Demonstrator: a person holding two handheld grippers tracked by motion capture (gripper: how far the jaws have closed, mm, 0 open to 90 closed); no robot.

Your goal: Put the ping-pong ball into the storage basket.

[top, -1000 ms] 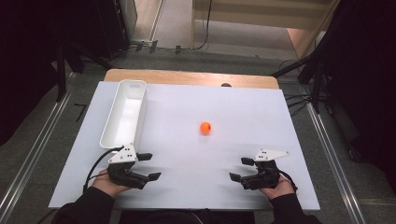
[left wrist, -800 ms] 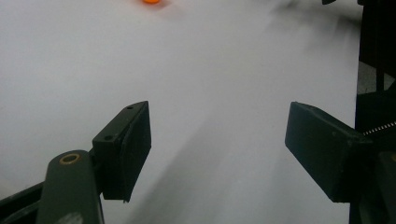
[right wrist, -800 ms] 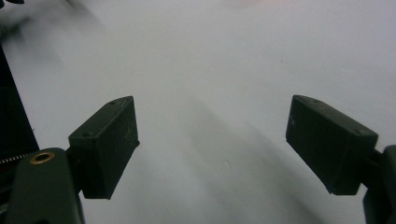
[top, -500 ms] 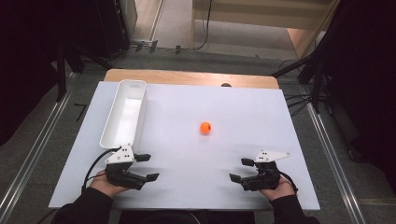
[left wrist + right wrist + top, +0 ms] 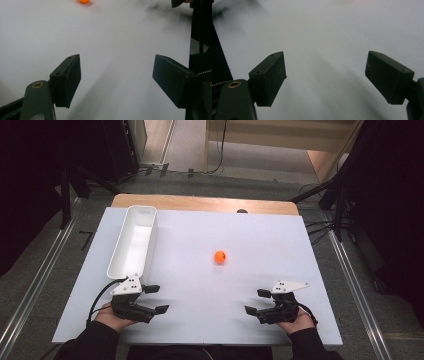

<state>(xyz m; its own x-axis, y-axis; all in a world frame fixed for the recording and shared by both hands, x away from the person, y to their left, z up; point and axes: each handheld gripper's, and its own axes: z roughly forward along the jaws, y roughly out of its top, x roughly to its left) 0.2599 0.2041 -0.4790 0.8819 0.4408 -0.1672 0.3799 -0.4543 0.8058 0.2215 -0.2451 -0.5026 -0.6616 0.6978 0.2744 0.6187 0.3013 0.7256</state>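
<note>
Each hand holds a black two-jaw gripper, the left gripper (image 5: 156, 299) at about seven o'clock on the table and the right gripper (image 5: 257, 301) at about five o'clock. A pale grey three-cornered plate with small dark screw holes tops each one. A black cable loops off the left gripper toward nine o'clock. Dark sleeves cover both forearms. In the gripper views the jaws end in blocky matte black pads (image 5: 67, 79) with small screw recesses, and a brass-ringed hole (image 5: 234, 84) marks the dark arm at seven o'clock.
</note>
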